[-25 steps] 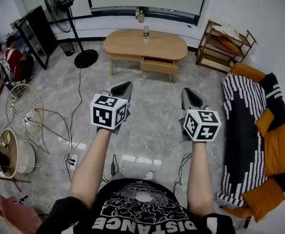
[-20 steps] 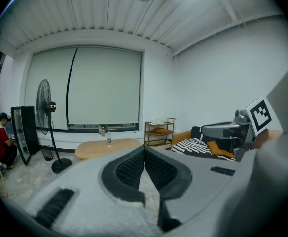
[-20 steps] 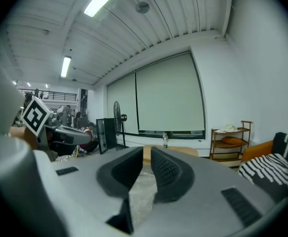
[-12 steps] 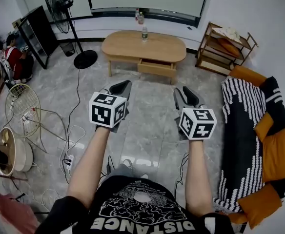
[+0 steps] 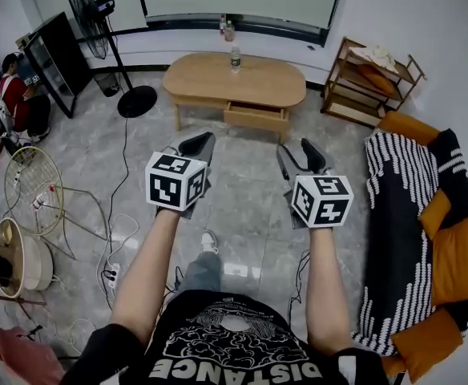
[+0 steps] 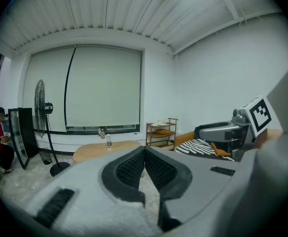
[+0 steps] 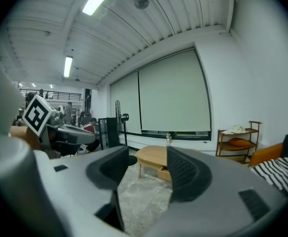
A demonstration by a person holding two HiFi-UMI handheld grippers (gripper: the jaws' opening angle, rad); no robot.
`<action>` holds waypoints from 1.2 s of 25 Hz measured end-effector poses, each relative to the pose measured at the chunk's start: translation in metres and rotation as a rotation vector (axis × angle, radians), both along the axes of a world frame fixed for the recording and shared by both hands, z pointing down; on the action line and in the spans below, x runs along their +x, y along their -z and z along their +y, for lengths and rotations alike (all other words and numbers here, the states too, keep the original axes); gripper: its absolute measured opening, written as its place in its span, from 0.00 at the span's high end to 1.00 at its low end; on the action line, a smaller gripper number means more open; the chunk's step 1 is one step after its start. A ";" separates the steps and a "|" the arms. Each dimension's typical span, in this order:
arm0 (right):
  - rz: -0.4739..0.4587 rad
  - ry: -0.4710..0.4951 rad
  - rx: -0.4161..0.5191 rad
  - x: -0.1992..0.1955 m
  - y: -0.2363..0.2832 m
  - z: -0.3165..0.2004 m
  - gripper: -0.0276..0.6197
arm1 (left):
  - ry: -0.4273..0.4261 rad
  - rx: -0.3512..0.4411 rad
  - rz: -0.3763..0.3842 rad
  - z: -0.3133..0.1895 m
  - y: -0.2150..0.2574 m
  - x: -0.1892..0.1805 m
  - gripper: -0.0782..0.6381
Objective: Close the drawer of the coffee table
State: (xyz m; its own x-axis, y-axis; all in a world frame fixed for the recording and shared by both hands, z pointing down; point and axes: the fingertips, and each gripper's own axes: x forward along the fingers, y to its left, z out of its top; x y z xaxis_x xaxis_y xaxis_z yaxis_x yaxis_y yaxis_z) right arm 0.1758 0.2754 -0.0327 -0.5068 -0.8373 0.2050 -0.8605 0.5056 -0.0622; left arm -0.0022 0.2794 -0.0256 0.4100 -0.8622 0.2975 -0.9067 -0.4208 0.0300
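Note:
The oval wooden coffee table (image 5: 234,77) stands ahead on the marble floor, with its drawer (image 5: 256,116) pulled partly out of the front. A water bottle (image 5: 235,57) stands on top. Both grippers are held out in front of me, well short of the table. My left gripper (image 5: 203,141) is shut and empty, its pads meeting at the tips (image 6: 144,150). My right gripper (image 5: 298,151) is open; its jaws have just been opening and nothing is between them. Between the right gripper's (image 7: 148,156) jaws I see the table (image 7: 154,155) and the drawer (image 7: 164,172) beyond.
A pedestal fan (image 5: 90,8) stands left of the table and a wooden shelf (image 5: 370,74) to its right. A sofa with striped and orange covers (image 5: 422,215) lines the right side. Cables and a power strip (image 5: 115,265) lie on the floor at left, where a person (image 5: 18,96) sits.
Both grippers and I have moved forward toward the table, which now looks closer. The right gripper's jaws have gone from shut to open. The left gripper stays shut.

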 end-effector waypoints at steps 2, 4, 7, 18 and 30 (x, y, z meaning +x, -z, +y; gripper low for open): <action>0.005 0.001 -0.001 -0.009 -0.003 -0.014 0.57 | -0.002 -0.003 0.005 -0.015 -0.005 -0.008 0.89; 0.011 0.000 -0.001 -0.016 -0.006 -0.030 0.56 | -0.006 -0.004 0.011 -0.032 -0.010 -0.015 0.89; 0.020 -0.011 0.002 -0.028 -0.012 -0.057 0.54 | -0.021 -0.003 0.014 -0.062 -0.017 -0.025 0.89; 0.025 -0.069 -0.020 -0.074 -0.007 -0.176 0.48 | -0.071 -0.024 0.034 -0.191 -0.017 -0.074 0.89; 0.038 -0.126 -0.033 -0.125 0.003 -0.268 0.47 | -0.112 -0.026 0.057 -0.292 -0.006 -0.127 0.89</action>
State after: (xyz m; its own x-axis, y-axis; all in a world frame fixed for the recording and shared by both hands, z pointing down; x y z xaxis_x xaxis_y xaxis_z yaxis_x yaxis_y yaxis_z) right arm 0.0505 0.0070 -0.0354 -0.3892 -0.8865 0.2504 -0.9192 0.3915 -0.0429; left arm -0.1296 -0.0126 -0.0191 0.5204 -0.8022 0.2926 -0.8504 -0.5180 0.0920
